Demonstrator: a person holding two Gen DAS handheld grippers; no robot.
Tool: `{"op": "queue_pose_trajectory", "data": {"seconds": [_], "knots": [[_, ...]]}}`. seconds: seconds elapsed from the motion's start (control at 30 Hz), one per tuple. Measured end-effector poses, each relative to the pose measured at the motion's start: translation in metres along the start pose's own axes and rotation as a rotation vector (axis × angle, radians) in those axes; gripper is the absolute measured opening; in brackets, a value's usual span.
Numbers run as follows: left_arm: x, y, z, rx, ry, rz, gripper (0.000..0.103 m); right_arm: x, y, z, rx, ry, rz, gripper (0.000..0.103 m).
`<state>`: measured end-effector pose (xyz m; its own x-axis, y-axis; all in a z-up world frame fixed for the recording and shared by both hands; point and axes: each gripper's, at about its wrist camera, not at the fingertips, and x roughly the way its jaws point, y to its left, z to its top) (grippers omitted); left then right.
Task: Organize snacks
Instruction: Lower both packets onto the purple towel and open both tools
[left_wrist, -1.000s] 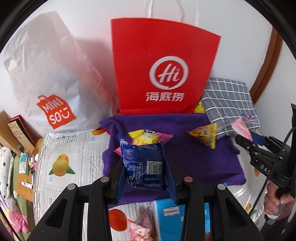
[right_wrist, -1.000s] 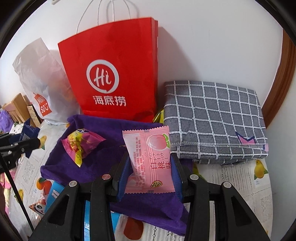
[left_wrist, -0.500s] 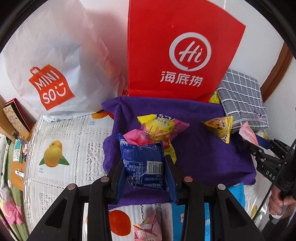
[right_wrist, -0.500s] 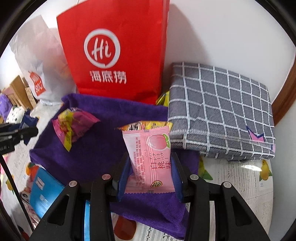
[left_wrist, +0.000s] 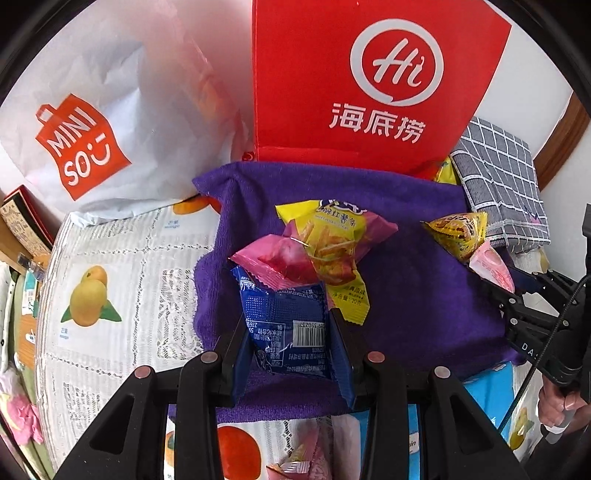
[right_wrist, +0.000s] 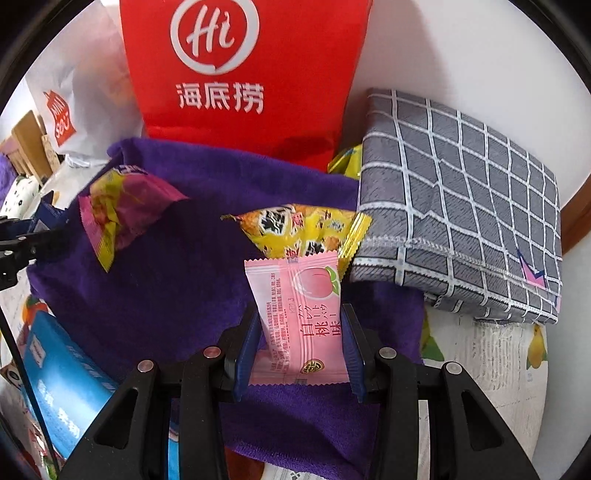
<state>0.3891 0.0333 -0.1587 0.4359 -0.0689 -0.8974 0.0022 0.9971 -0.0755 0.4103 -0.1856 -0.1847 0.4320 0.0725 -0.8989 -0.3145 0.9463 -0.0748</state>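
My left gripper (left_wrist: 290, 328) is shut on a blue snack packet (left_wrist: 286, 325), held just above the purple towel (left_wrist: 413, 295). Beyond the packet lies a pink and yellow chip bag (left_wrist: 325, 247). A small yellow snack pack (left_wrist: 460, 232) sits at the towel's right. My right gripper (right_wrist: 301, 339) is shut on a pink peach-print packet (right_wrist: 299, 321) over the towel (right_wrist: 177, 280), close to the yellow pack (right_wrist: 299, 229). The chip bag (right_wrist: 118, 210) lies at the left there. The right gripper (left_wrist: 506, 284) with its pink packet (left_wrist: 493, 266) also shows at the left wrist view's right edge.
A red paper bag (left_wrist: 369, 85) and a white plastic bag (left_wrist: 99, 122) stand behind the towel. A folded grey checked cloth (right_wrist: 458, 203) lies to the right. A blue box (right_wrist: 62, 387) sits at the near left. The fruit-print table cover (left_wrist: 110, 280) lies underneath.
Both grippers have come down toward the purple towel with their packets still held. The bags and snacks on the towel now appear larger and closer.
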Motion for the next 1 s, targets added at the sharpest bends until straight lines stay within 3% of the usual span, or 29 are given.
{"op": "queue_pose_trajectory", "data": {"seconds": [0.4,0.5,0.53,0.67,0.83,1.0], "knots": [[0.018,0.002,-0.001,-0.015,0.047,-0.016,0.036,0.015,0.000,-0.001,0.010,0.054,-0.003,0.042],[0.018,0.003,-0.002,-0.013,0.049,-0.017,0.037,0.016,0.001,0.000,0.014,0.058,0.016,0.046],[0.018,0.003,-0.002,-0.011,0.049,-0.017,0.037,0.018,0.002,0.001,0.014,0.056,0.020,0.052],[0.019,0.002,-0.002,-0.010,0.057,-0.026,0.039,0.010,0.003,0.005,0.020,0.018,0.039,0.062],[0.015,0.004,-0.002,-0.023,0.075,-0.084,0.048,-0.011,0.000,0.008,0.070,-0.017,0.062,0.064],[-0.007,0.005,-0.003,-0.018,0.039,-0.093,0.055,-0.043,-0.002,0.003,0.135,-0.086,0.097,0.065]]}}
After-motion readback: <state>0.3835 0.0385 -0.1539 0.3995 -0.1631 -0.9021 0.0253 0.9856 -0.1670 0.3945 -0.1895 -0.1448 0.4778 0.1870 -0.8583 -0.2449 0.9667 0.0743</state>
